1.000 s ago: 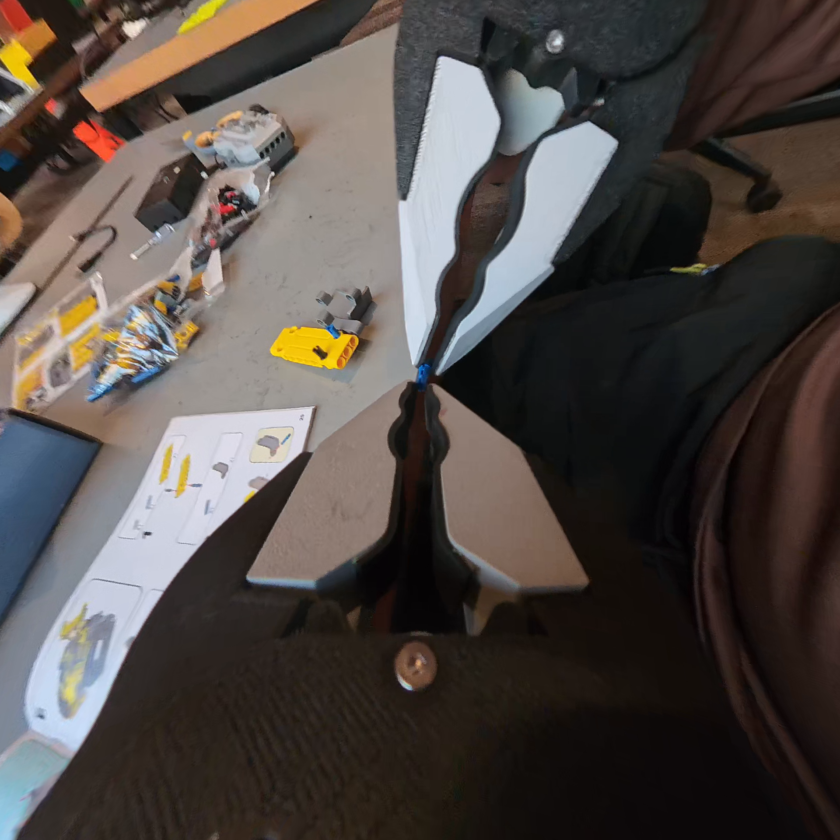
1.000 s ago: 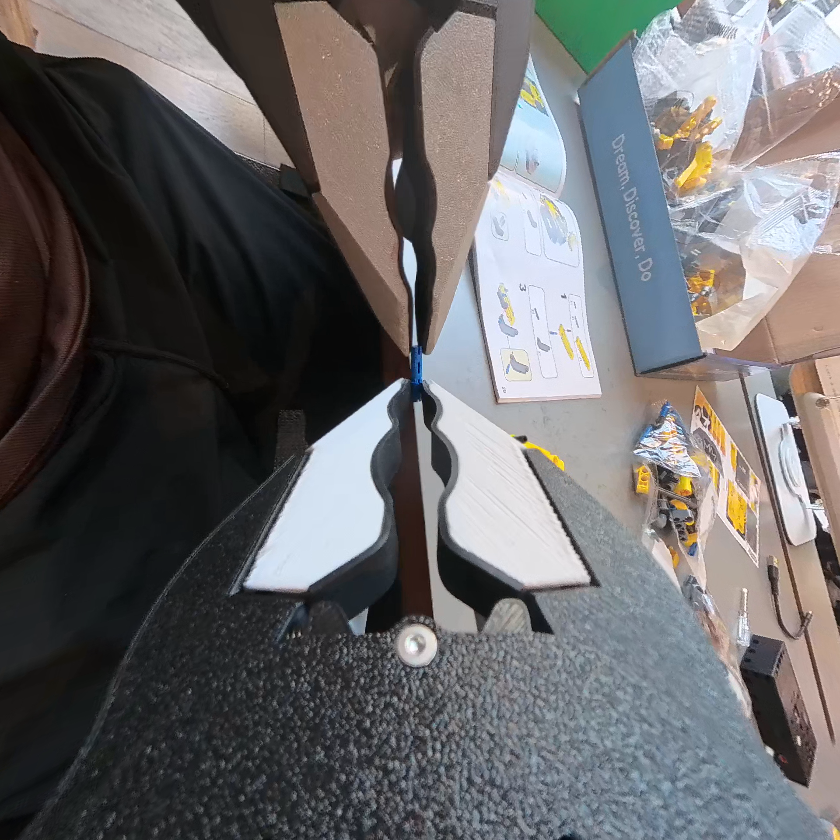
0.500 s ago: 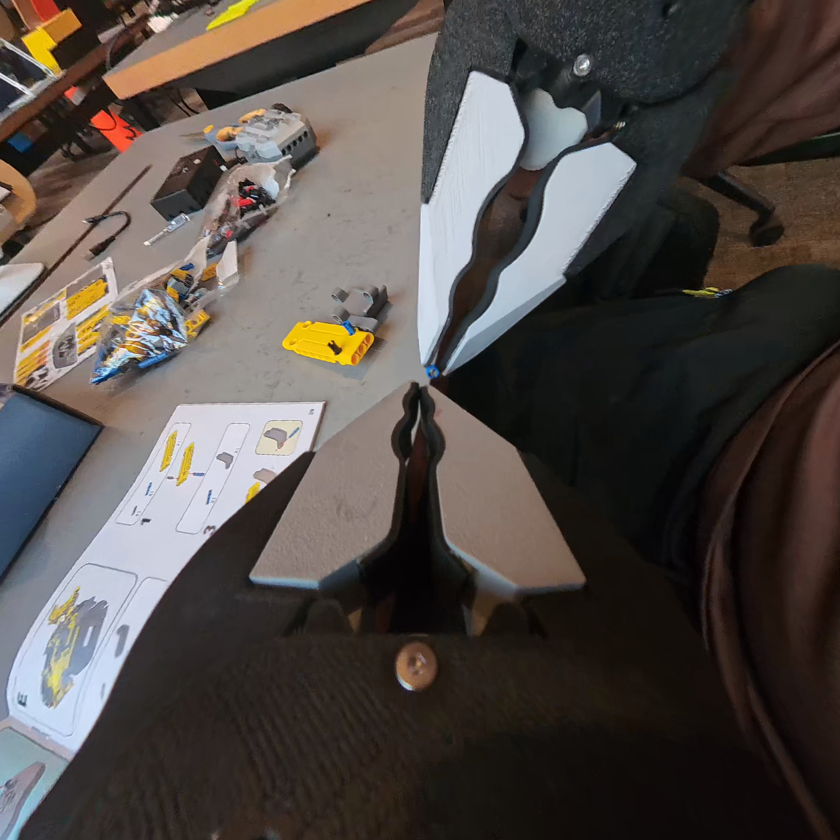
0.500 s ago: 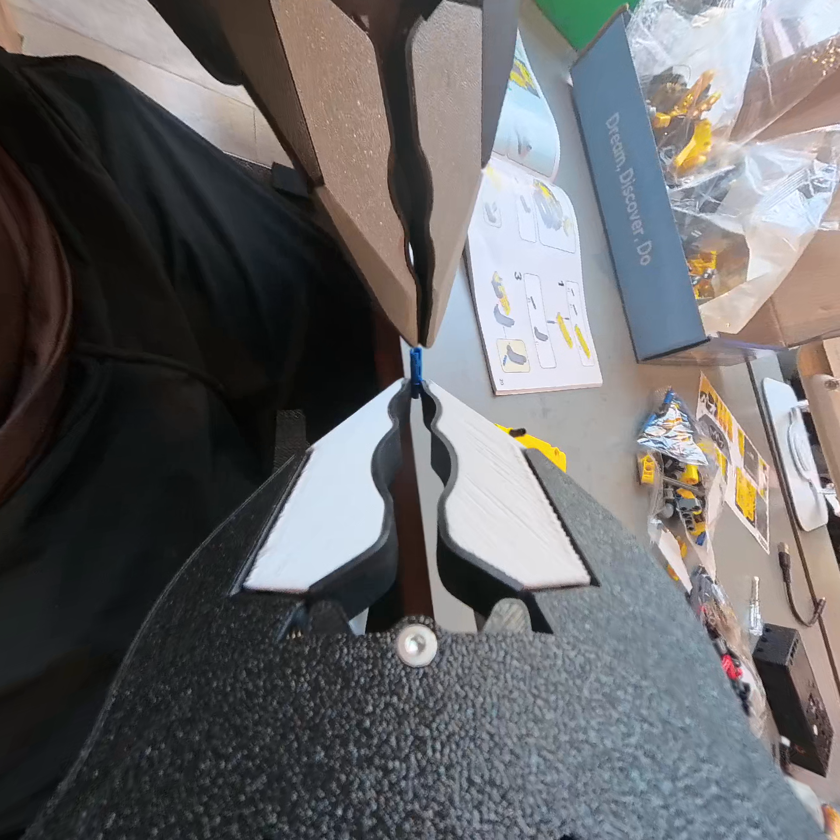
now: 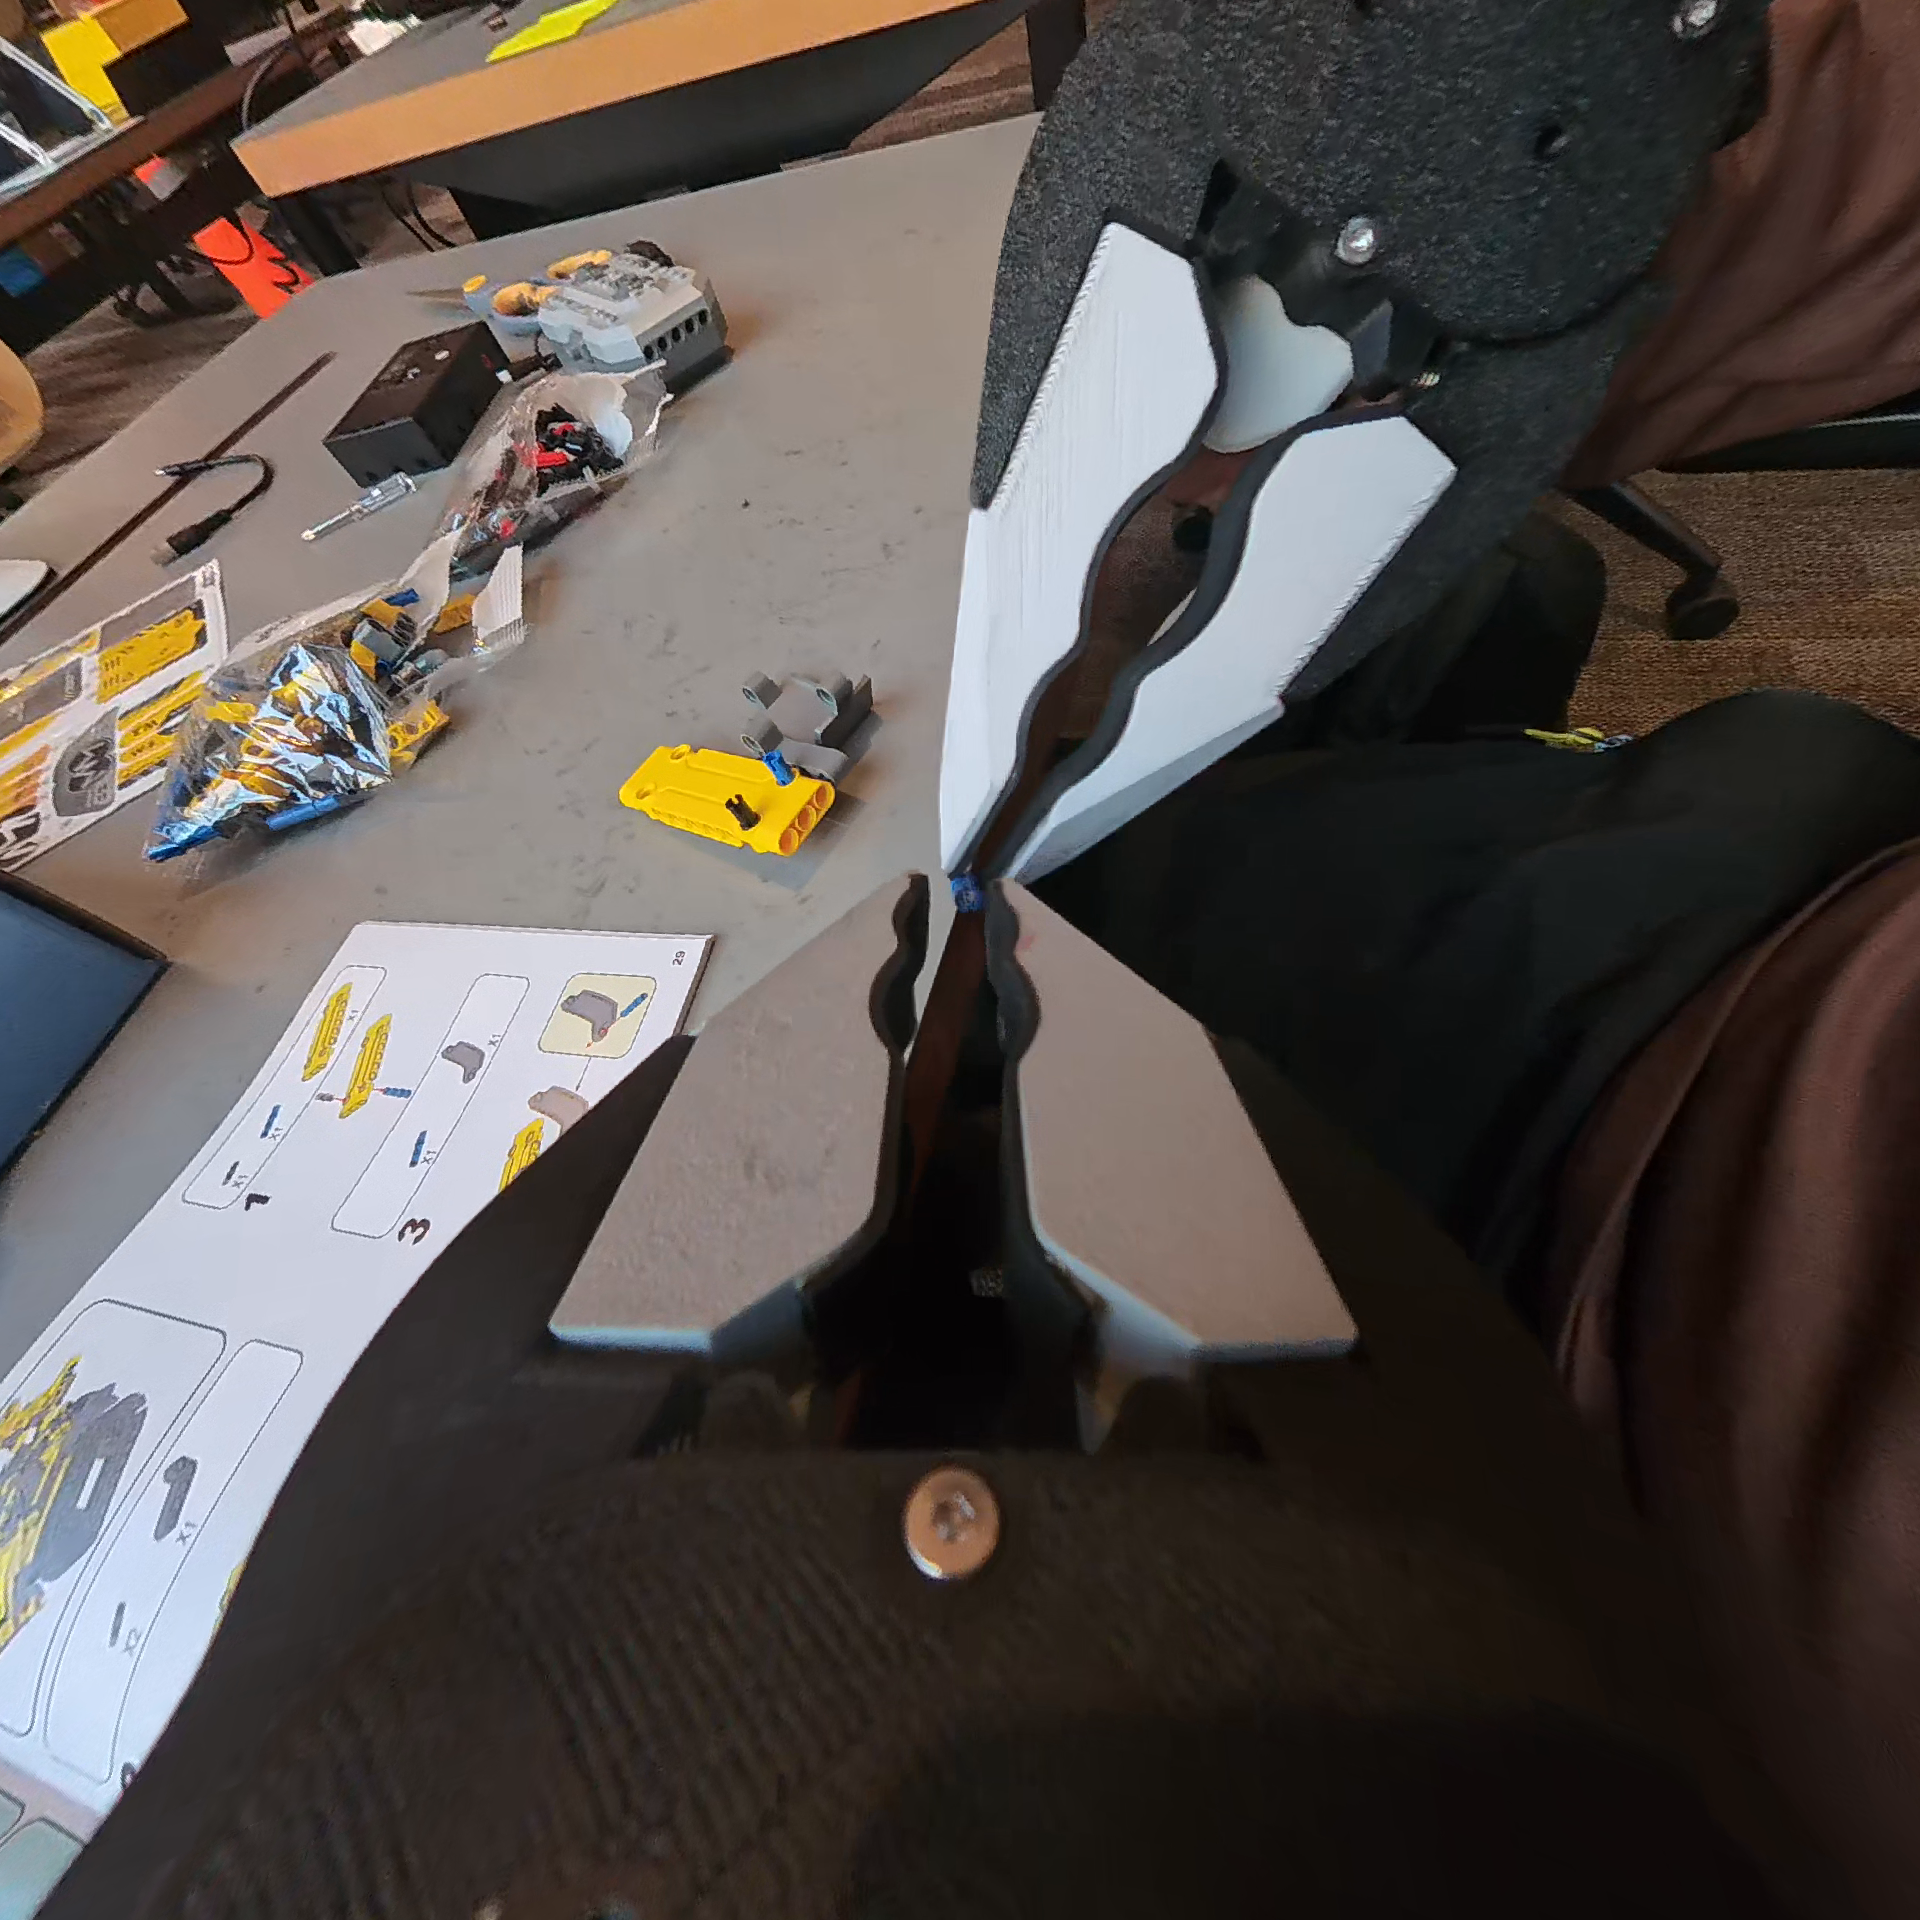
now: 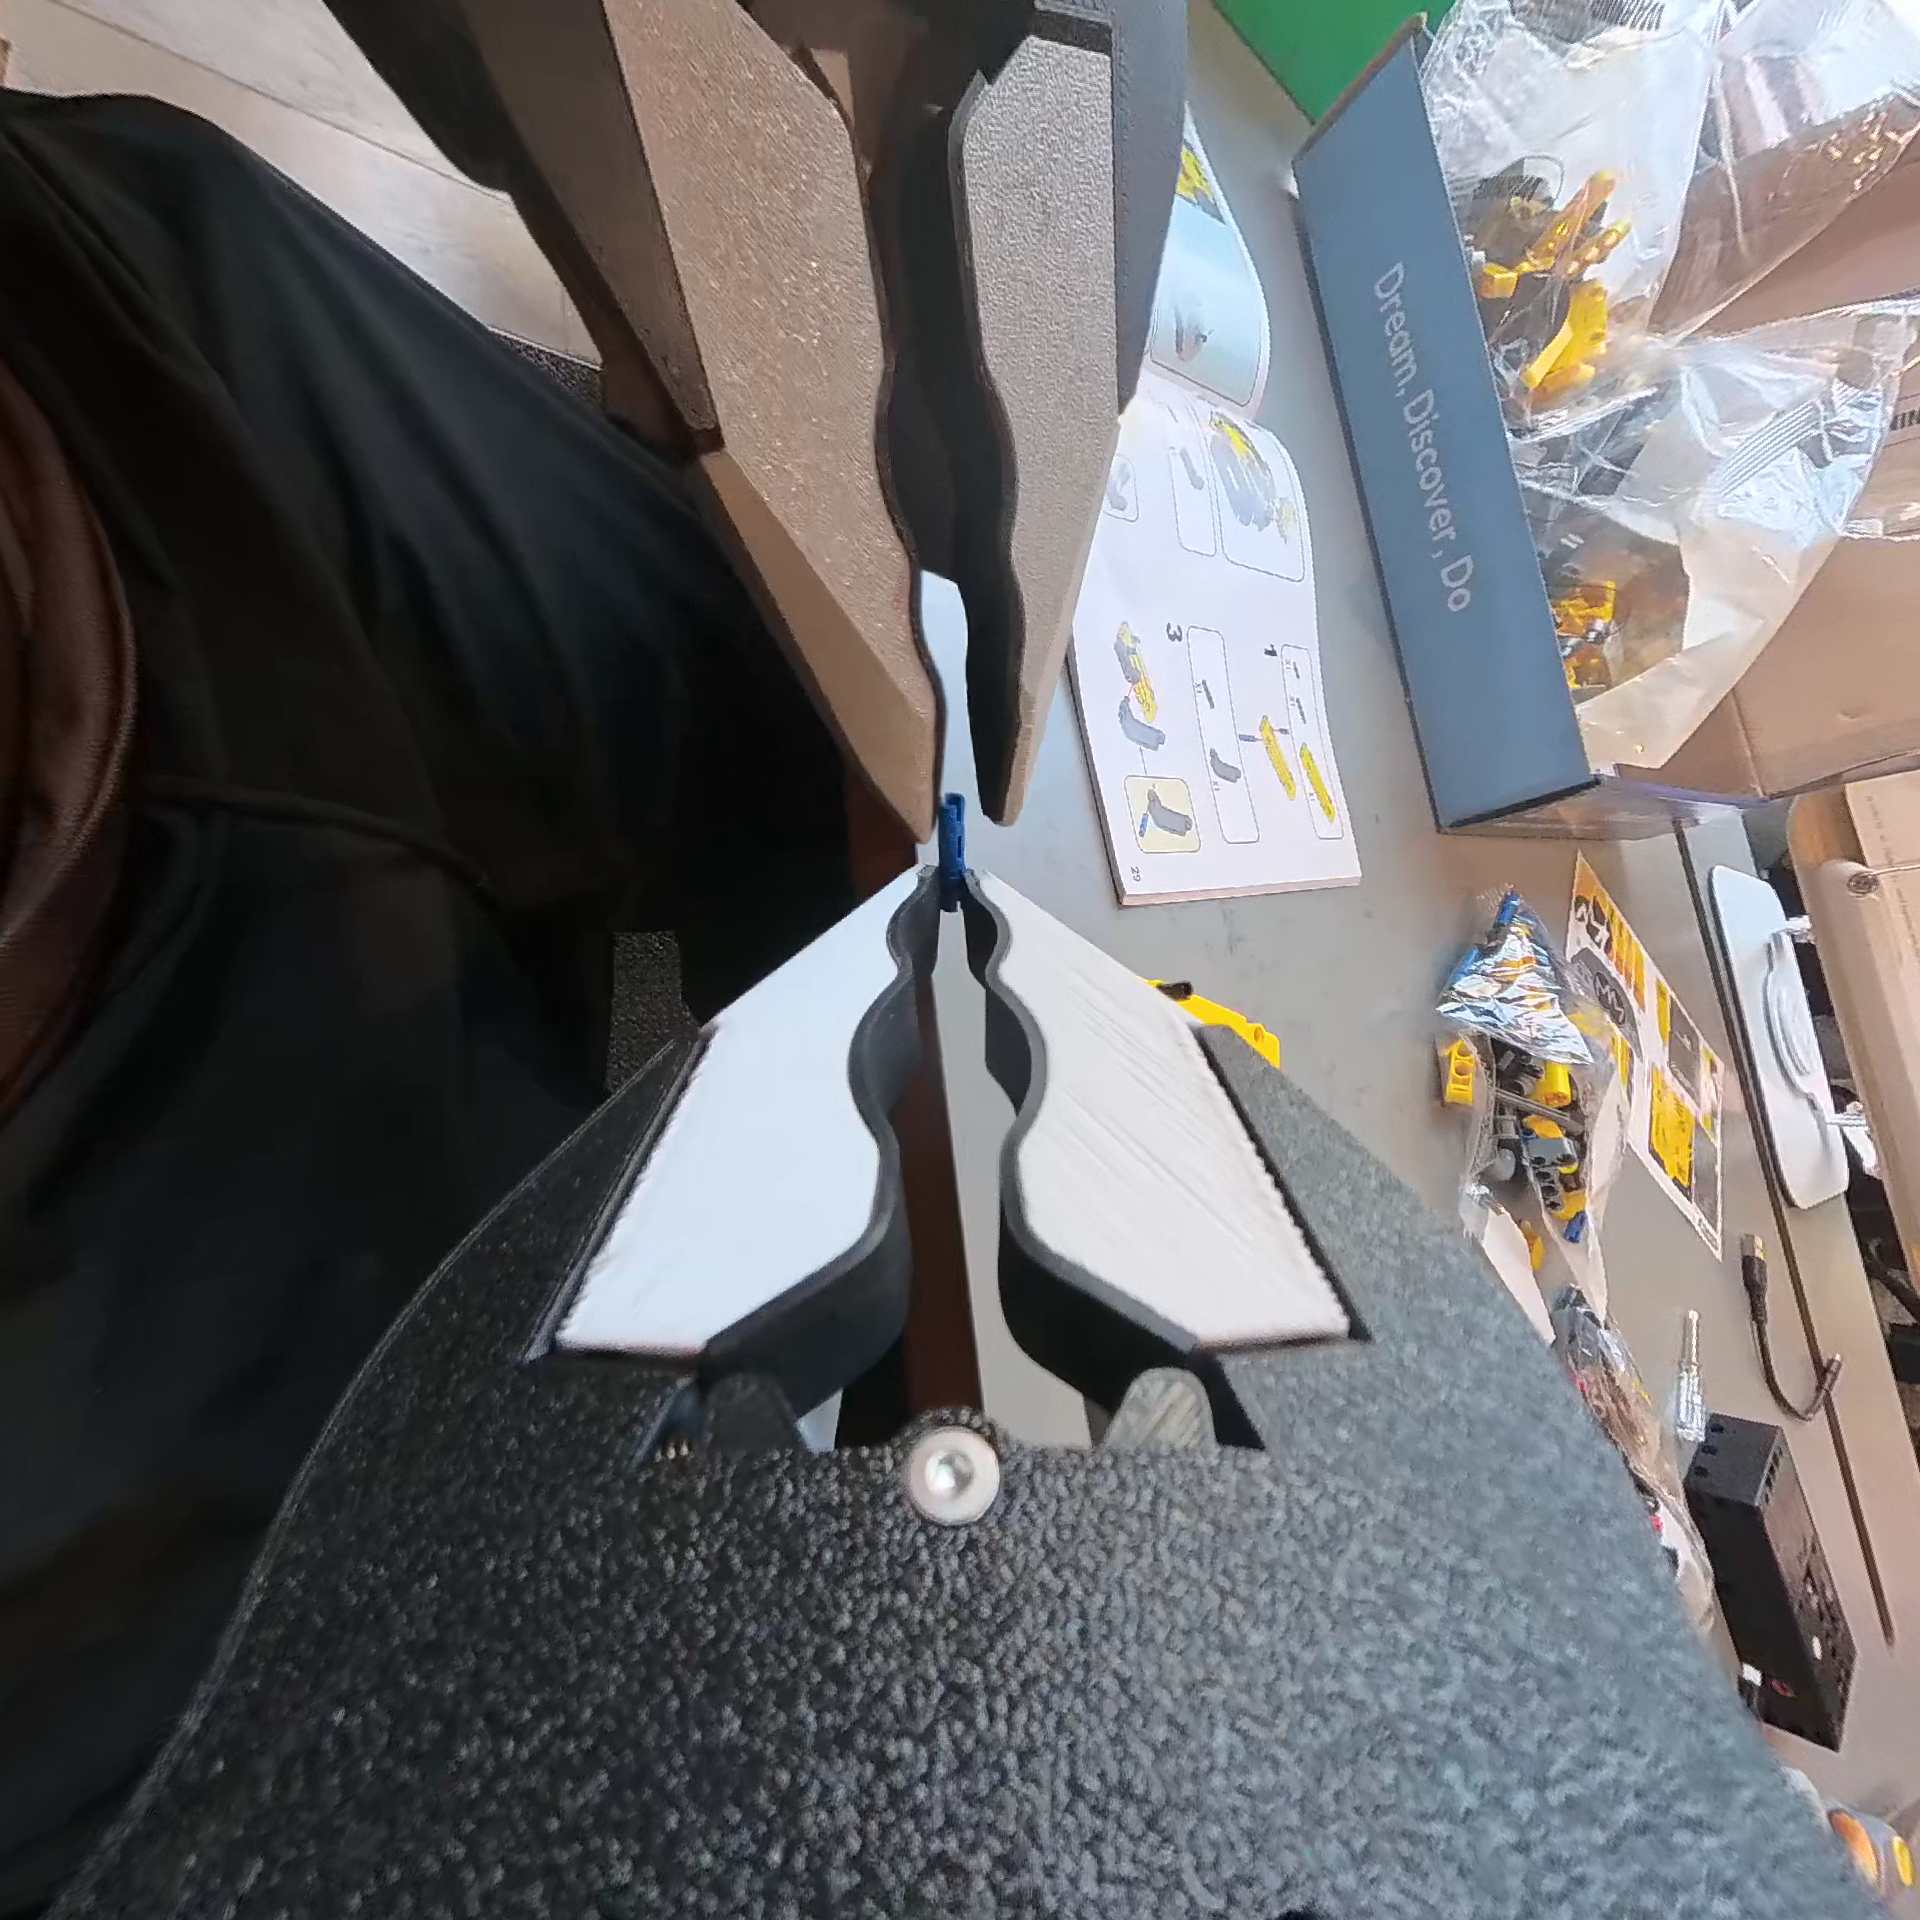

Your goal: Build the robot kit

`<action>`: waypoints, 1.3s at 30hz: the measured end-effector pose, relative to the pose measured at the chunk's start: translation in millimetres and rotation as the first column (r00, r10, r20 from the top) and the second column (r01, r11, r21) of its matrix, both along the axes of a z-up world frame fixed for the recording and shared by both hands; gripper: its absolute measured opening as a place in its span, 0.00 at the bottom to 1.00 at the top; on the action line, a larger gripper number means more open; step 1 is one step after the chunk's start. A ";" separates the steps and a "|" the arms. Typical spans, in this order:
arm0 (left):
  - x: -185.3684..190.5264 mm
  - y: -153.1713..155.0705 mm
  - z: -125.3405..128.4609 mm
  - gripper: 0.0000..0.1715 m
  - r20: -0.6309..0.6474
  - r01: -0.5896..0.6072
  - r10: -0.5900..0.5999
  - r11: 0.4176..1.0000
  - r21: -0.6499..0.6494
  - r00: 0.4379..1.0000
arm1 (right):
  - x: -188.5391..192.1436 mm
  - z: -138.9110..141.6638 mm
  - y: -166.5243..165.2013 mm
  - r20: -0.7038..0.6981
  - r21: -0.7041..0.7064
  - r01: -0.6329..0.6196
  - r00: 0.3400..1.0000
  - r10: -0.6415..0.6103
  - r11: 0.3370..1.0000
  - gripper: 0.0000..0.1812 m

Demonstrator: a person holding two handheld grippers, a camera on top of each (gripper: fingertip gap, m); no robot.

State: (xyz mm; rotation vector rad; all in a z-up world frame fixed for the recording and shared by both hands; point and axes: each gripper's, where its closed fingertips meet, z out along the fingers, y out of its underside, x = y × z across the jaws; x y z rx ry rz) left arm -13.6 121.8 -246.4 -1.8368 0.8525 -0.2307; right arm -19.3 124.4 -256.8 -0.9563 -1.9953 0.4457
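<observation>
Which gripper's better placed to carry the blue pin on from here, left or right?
Right, probably. The right gripper has its white fingertips closed on one end of the blue pin. The left gripper stands slightly apart around the other end, with a gap visible beside the pin, so it likely isn't gripping.

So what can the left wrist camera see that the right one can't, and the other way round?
Only the left wrist view shows the grey brick piece next to the yellow block, the grey battery-like unit at the far table edge, and a chair base.

Only the right wrist view shows the long blue box and the clear bags of yellow parts.

Both show the two grippers tip to tip around a small blue pin, the open instruction booklet and the black box.
</observation>
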 end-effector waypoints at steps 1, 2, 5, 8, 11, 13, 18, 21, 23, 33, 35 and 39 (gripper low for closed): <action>0.1 -0.1 0.0 0.04 0.000 0.002 -0.002 1.000 0.001 1.000 | -0.2 0.0 -0.8 -0.001 0.002 -0.002 1.000 0.002 1.000 0.02; 0.2 -0.4 -0.1 0.03 0.000 0.003 -0.003 1.000 0.001 1.000 | -0.4 0.2 -1.2 -0.002 0.005 -0.003 1.000 0.003 1.000 0.02; 0.0 -0.4 0.4 0.02 -0.001 0.005 -0.005 1.000 0.007 1.000 | -0.5 1.3 -1.0 -0.006 0.003 -0.002 1.000 0.002 1.000 0.02; -0.5 0.0 -1.8 0.02 -0.003 0.005 -0.005 1.000 0.002 1.000 | -0.4 2.7 -1.5 -0.012 -0.006 -0.003 1.000 0.003 1.000 0.02; -1.0 0.0 -2.2 0.03 0.000 0.008 -0.008 1.000 0.003 1.000 | -0.4 3.6 -2.1 -0.015 -0.006 -0.006 1.000 0.006 1.000 0.02; -0.1 -0.6 -1.1 0.02 0.008 0.015 -0.015 1.000 0.003 1.000 | -0.2 3.7 -2.6 -0.016 -0.006 -0.007 1.000 0.007 1.000 0.02; 0.8 -1.3 0.4 0.01 0.014 0.023 -0.023 1.000 0.007 1.000 | -0.2 5.0 -3.1 -0.022 -0.009 -0.010 1.000 0.010 1.000 0.02; 0.2 -1.9 2.4 0.01 0.018 0.034 -0.034 0.999 0.017 0.999 | -0.5 7.1 -3.8 -0.037 -0.027 -0.015 0.999 0.014 1.000 0.03; 0.0 -4.0 4.8 0.01 0.030 0.060 -0.061 0.998 0.028 0.998 | -0.8 9.6 -5.8 -0.054 -0.058 -0.027 0.998 0.024 0.998 0.03; -10.5 -5.7 18.3 0.01 0.170 0.100 -0.111 0.993 0.068 0.979 | -2.0 19.9 -7.7 -0.111 -0.097 -0.039 0.993 0.028 0.994 0.00; -11.4 -6.7 20.1 0.01 0.166 0.107 -0.120 0.991 0.083 0.979 | -2.5 22.8 -7.1 -0.126 -0.111 -0.038 0.992 0.024 0.993 0.03; -7.7 -14.9 29.7 0.01 0.167 0.161 -0.185 0.976 0.144 0.968 | -1.4 28.3 -8.0 -0.146 -0.196 -0.056 0.989 0.027 0.979 0.06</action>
